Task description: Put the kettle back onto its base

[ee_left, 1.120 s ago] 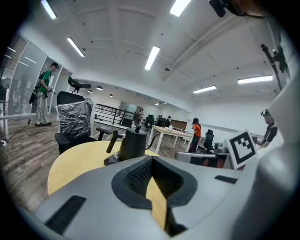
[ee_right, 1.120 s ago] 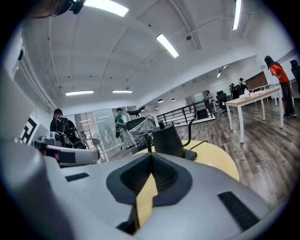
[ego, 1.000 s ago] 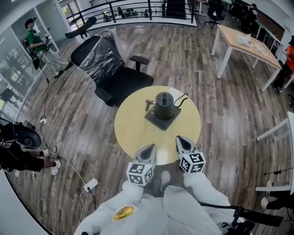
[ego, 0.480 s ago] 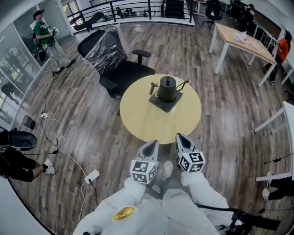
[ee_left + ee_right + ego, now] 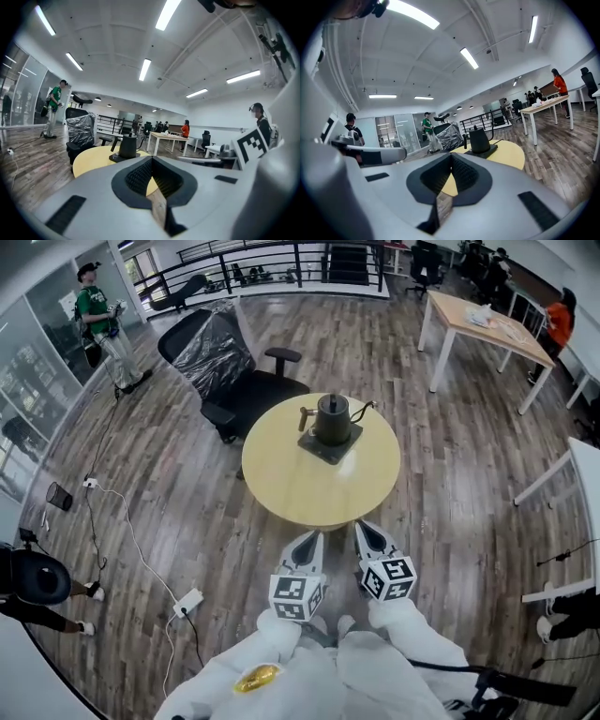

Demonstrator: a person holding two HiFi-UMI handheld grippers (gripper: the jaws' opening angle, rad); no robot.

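Note:
A dark gooseneck kettle (image 5: 332, 419) with a wooden handle stands upright on its dark square base (image 5: 327, 446) at the far side of the round yellow table (image 5: 300, 486). Both grippers hang over the wood floor, short of the table's near edge. My left gripper (image 5: 308, 539) and right gripper (image 5: 365, 528) are side by side, both shut and empty. In the left gripper view the kettle (image 5: 127, 146) shows far beyond the shut left gripper (image 5: 151, 161). The right gripper view shows the kettle (image 5: 479, 139) on its base (image 5: 483, 152) past the shut right gripper (image 5: 451, 158).
A black office chair (image 5: 221, 367) wrapped in plastic stands behind the table at the left. A wooden desk (image 5: 480, 326) is at the back right, a white desk (image 5: 574, 472) at the right. A power strip (image 5: 187, 602) and cable lie on the floor. A person (image 5: 101, 322) stands far left.
Both grippers have drawn back from over the table's near edge to above the floor. The table and kettle now lie farther away in the head view. The jaws stayed shut.

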